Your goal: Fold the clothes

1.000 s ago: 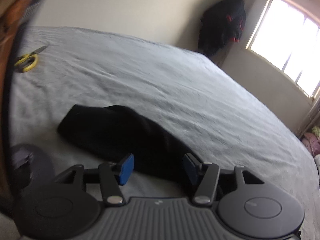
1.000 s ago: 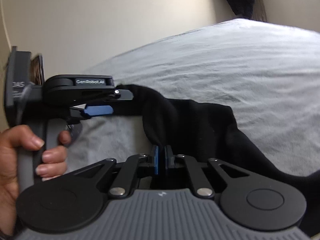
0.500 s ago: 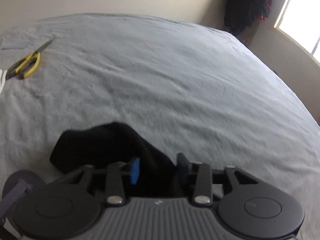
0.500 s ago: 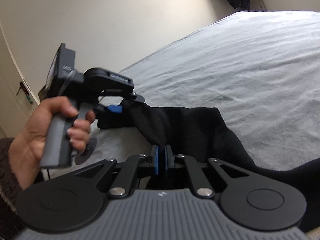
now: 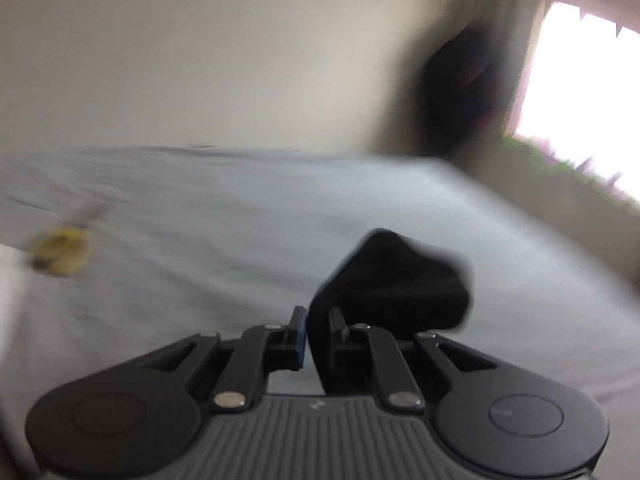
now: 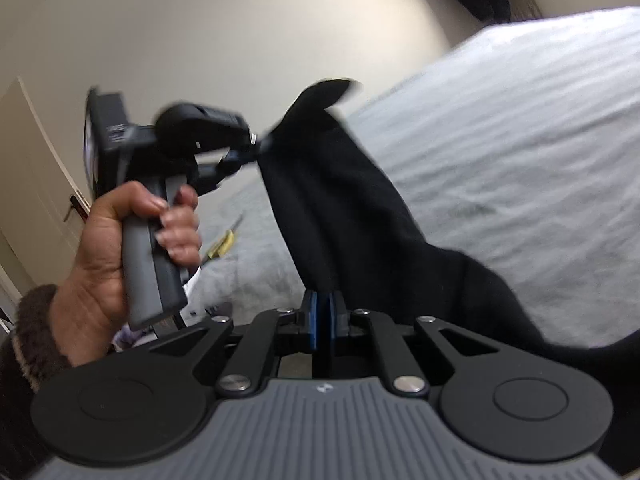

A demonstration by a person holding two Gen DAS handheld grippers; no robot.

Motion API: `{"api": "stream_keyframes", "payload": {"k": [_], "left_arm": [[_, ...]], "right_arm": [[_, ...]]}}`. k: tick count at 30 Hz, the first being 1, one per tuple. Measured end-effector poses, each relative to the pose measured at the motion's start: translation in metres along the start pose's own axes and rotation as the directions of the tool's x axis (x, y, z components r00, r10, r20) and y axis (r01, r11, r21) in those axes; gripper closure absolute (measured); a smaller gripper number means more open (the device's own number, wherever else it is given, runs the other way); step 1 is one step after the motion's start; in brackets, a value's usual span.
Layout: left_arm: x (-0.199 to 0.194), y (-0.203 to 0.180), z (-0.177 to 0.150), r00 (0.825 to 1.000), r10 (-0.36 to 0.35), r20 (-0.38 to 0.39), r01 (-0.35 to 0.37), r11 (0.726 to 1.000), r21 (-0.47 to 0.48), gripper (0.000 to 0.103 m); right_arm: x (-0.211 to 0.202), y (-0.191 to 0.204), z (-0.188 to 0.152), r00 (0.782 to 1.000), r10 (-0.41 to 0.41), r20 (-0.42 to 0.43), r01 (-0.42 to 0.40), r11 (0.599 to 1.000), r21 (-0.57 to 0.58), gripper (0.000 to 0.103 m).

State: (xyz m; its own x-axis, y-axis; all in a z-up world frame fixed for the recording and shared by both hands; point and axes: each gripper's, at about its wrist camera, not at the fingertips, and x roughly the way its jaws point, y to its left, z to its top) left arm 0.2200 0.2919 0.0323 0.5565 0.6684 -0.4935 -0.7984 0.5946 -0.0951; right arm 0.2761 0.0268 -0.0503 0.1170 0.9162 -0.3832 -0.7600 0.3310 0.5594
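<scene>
A home bedroom: grey-sheeted bed [image 6: 520, 140], window [image 5: 580, 92], clothes hanging [image 5: 460, 92] in the corner.

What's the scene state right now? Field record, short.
surface: grey bed sheet
garment: black cloth, one end lifted off the bed
left gripper: jaws closing, pinching cloth
right gripper: shut on cloth
left hand: grips the left gripper's handle
other: yellow-handled scissors on the bed, blurred
fold: not yet made

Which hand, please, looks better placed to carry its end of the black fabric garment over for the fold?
Probably the left: the left gripper holds its end of the black fabric garment lifted clear of the grey bedsheet, while the right gripper pins the cloth low.
</scene>
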Motion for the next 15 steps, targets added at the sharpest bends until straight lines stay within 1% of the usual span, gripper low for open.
{"api": "stream_keyframes", "payload": {"k": [1,2,3,4,5,7,10,12,15], "left_arm": [[0.005,0.001,-0.003,0.999,0.04,-0.003,-0.04,0.999,0.011,0.08],[0.008,0.002,-0.004,0.998,0.058,-0.008,-0.058,0.998,0.012,0.074],[0.01,0.003,-0.005,0.997,0.071,-0.014,-0.071,0.997,0.01,0.065],[0.011,0.005,-0.005,0.997,0.075,-0.014,-0.075,0.997,0.006,0.062],[0.011,0.005,-0.004,0.997,0.074,-0.014,-0.074,0.997,0.007,0.061],[0.014,0.006,-0.001,0.997,0.074,-0.027,-0.074,0.997,0.011,0.057],[0.029,0.003,0.003,0.993,0.075,-0.085,-0.074,0.997,0.017,0.055],[0.045,-0.002,0.002,0.987,0.085,-0.137,-0.084,0.996,0.018,0.055],[0.074,-0.005,-0.003,0.97,0.14,-0.198,-0.139,0.99,0.023,0.055]], "right_arm": [[0.005,0.001,-0.001,1.0,-0.002,-0.03,0.002,1.0,0.0,0.094],[0.011,0.001,-0.002,0.998,-0.003,-0.061,0.003,1.0,0.0,0.091],[0.016,0.003,-0.003,0.996,-0.008,-0.088,0.007,1.0,-0.011,0.087],[0.018,0.006,-0.004,0.995,-0.015,-0.1,0.013,0.999,-0.029,0.086],[0.017,0.008,-0.003,0.995,-0.015,-0.098,0.011,0.999,-0.04,0.086],[0.011,0.005,0.0,0.998,0.002,-0.068,-0.003,1.0,-0.019,0.086],[0.0,-0.002,0.003,1.0,0.027,-0.014,-0.027,0.999,0.024,0.085],[-0.002,-0.003,0.005,1.0,0.031,0.0,-0.031,0.999,0.034,0.085],[-0.002,-0.003,0.007,0.999,0.032,0.005,-0.032,0.999,0.037,0.085]]}}
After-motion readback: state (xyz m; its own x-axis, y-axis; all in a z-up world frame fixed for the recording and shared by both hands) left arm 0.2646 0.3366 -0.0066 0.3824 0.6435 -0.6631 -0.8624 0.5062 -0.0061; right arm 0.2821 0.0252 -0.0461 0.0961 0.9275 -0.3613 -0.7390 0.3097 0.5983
